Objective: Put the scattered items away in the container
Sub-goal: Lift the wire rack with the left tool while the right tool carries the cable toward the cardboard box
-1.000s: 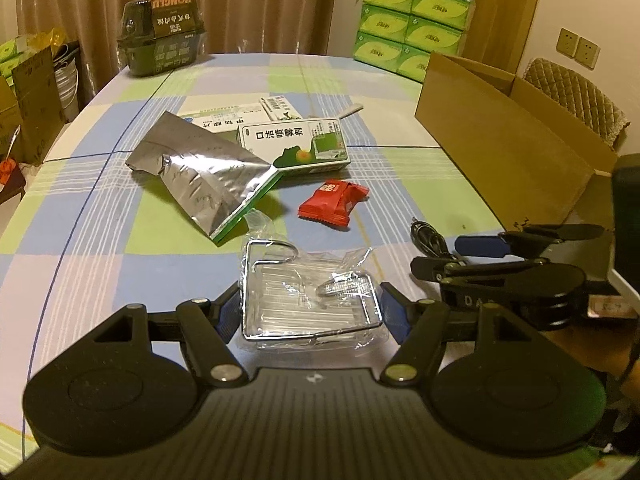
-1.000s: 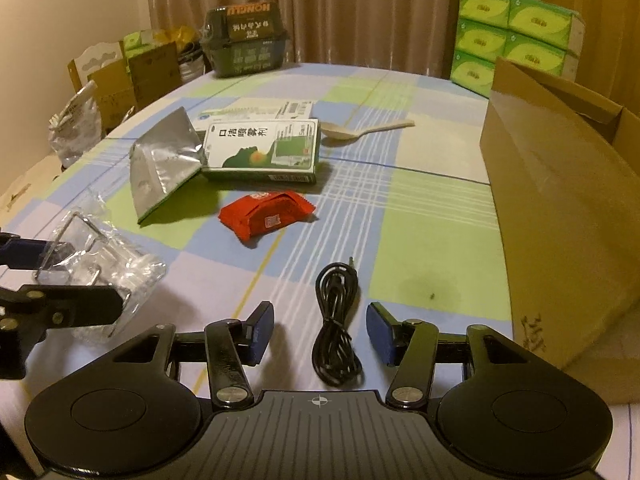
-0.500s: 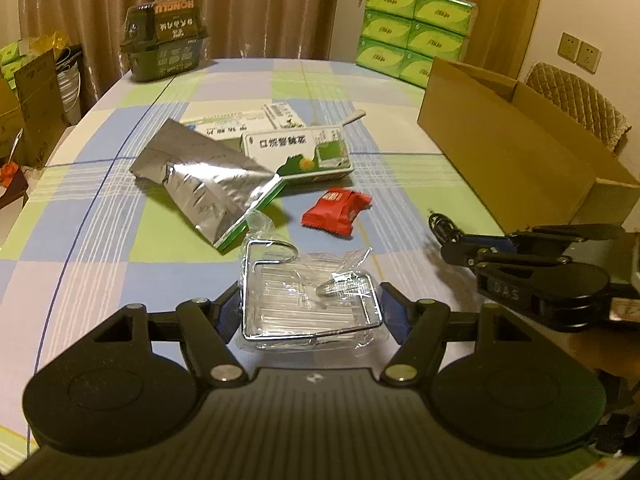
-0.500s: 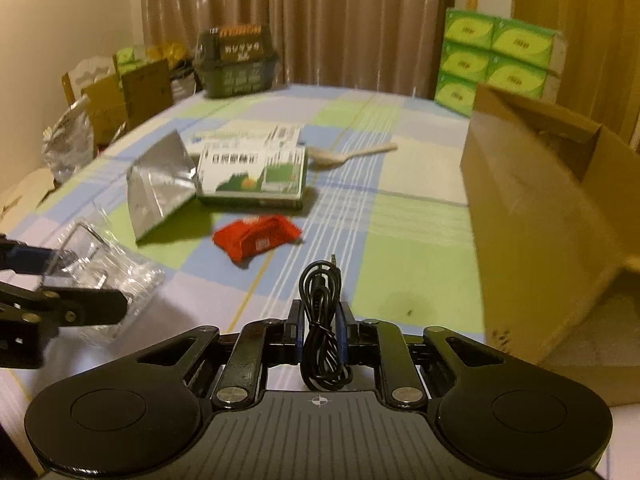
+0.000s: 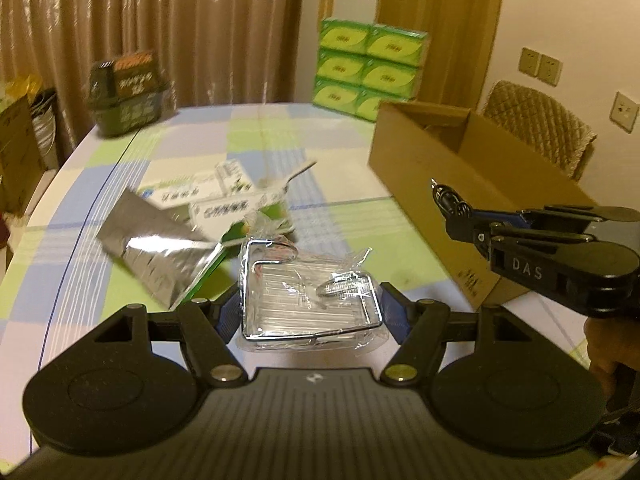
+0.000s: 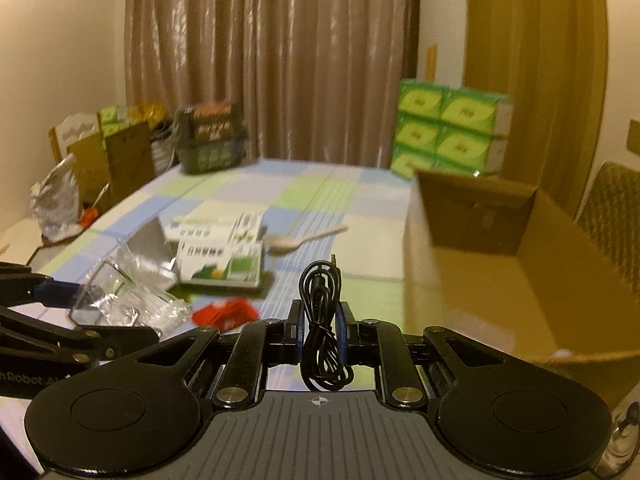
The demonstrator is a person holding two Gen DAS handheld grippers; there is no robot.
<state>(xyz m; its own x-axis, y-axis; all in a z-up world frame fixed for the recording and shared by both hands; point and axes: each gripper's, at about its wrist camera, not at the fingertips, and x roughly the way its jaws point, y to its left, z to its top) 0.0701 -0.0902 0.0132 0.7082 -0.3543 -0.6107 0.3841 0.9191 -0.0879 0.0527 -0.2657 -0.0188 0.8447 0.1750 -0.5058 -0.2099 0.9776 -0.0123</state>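
Between the fingers of your left gripper (image 5: 310, 312) sits the wire rack in its clear plastic wrap (image 5: 308, 292), pinched at both sides by the blue pads and carried above the bench (image 5: 72, 240). Ahead and to the left of that gripper lie the silver foil pouch (image 5: 160, 252) and the green-and-white medicine boxes (image 5: 224, 208), blurred in this view, with a pale plastic spoon (image 5: 294, 174) just beyond them. To its right, your right gripper (image 6: 320, 320) is pressed together on the coiled black cable (image 6: 322, 320), which stands upright between the pads with its plug at the top and its lower loops hanging below them. Ahead and to the right of the right gripper stands the open cardboard box (image 6: 440, 264), its near wall close to the gripper. Down to the left of the right gripper a red snack packet (image 6: 226, 312) rests on the bench, just past the wrapped rack. Far ahead of both grippers, at the back of the bench, stand a dark green basket-like pack (image 5: 128, 98) on the left and a stack of green tissue packs (image 5: 370, 68) on the right, before the brown curtains (image 6: 272, 60).
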